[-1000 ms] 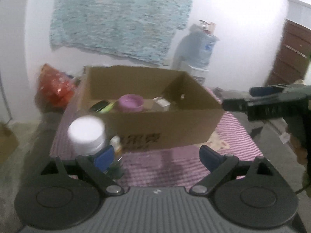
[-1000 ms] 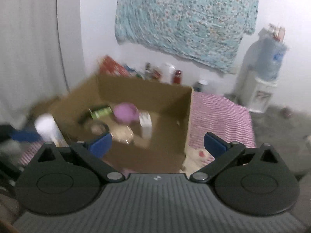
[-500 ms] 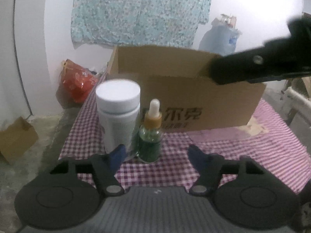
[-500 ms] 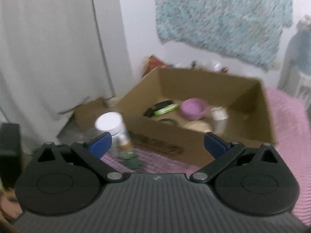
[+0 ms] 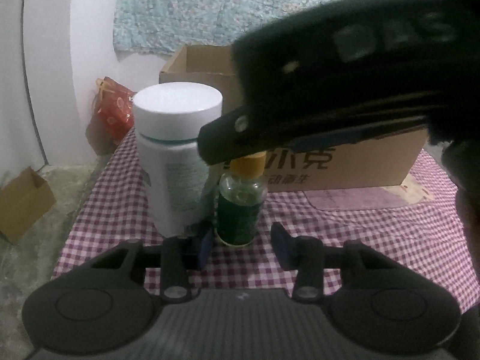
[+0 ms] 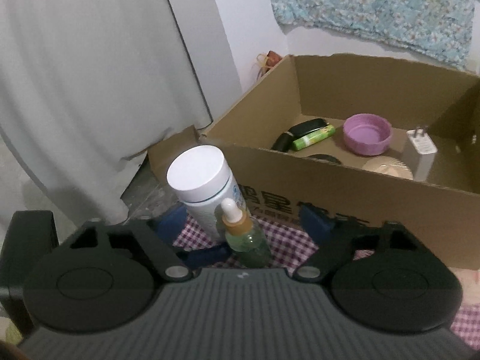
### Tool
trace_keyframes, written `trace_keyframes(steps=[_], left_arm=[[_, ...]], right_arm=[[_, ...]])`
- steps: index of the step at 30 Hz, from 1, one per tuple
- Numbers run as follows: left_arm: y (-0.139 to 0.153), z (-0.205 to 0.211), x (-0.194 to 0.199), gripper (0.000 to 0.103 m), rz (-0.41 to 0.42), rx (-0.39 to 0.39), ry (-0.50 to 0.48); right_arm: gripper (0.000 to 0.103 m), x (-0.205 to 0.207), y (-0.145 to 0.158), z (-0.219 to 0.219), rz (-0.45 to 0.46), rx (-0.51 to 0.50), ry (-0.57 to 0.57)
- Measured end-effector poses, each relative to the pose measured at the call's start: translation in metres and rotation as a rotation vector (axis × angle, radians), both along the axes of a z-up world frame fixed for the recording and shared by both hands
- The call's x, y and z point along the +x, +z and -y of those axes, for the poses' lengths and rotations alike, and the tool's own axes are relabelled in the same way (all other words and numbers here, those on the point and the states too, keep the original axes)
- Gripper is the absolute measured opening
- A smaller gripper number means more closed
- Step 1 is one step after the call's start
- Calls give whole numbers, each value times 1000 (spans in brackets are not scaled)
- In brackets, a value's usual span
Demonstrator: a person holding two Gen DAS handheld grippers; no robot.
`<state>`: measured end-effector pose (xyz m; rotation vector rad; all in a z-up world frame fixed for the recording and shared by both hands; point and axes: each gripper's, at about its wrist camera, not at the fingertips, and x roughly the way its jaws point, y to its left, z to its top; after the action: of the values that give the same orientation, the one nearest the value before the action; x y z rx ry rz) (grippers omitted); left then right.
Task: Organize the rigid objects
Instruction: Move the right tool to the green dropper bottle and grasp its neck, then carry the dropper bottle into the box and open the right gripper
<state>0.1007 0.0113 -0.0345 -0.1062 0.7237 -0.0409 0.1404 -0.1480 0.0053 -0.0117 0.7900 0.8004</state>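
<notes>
A green dropper bottle (image 5: 240, 207) with an amber collar stands on the checked tablecloth (image 5: 360, 225), touching a white jar (image 5: 177, 150) on its left. My left gripper (image 5: 243, 241) has its blue fingers on either side of the bottle's base; its jaws are closing, with slim gaps still showing. My right gripper (image 6: 241, 220) hangs over both items from above, its jaws closing, with the white jar (image 6: 198, 180) and the dropper bottle (image 6: 243, 234) between its fingers, untouched. Its dark body (image 5: 330, 90) hides the bottle's top in the left wrist view.
An open cardboard box (image 6: 330, 186) stands right behind the two items, holding a purple bowl (image 6: 367, 133), a green tube (image 6: 313, 138), a white charger (image 6: 420, 150) and other small things. A grey curtain (image 6: 90, 75) hangs at the left. A red bag (image 5: 114, 111) and a small carton (image 5: 24, 204) lie beyond the table's left edge.
Both grippers came down toward the jar and bottle. The left jaws narrowed around the bottle. The right gripper swung left from over the box to above the jar, and its jaws narrowed.
</notes>
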Motion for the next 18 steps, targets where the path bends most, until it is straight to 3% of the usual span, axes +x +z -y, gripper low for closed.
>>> trace_keyframes(steps=[2, 8, 12, 18], left_arm=[[0, 1, 1, 43, 5, 0, -6], [2, 4, 0, 42, 15, -21, -50], [0, 15, 2, 42, 26, -22, -93], [-4, 26, 15, 42, 6, 47, -80]], right_arm=[[55, 2, -3, -3, -10, 1, 5], [21, 5, -2, 8, -36, 18, -12], [21, 5, -1, 23, -50, 17, -46], [20, 5, -1, 41, -67, 37, -79]])
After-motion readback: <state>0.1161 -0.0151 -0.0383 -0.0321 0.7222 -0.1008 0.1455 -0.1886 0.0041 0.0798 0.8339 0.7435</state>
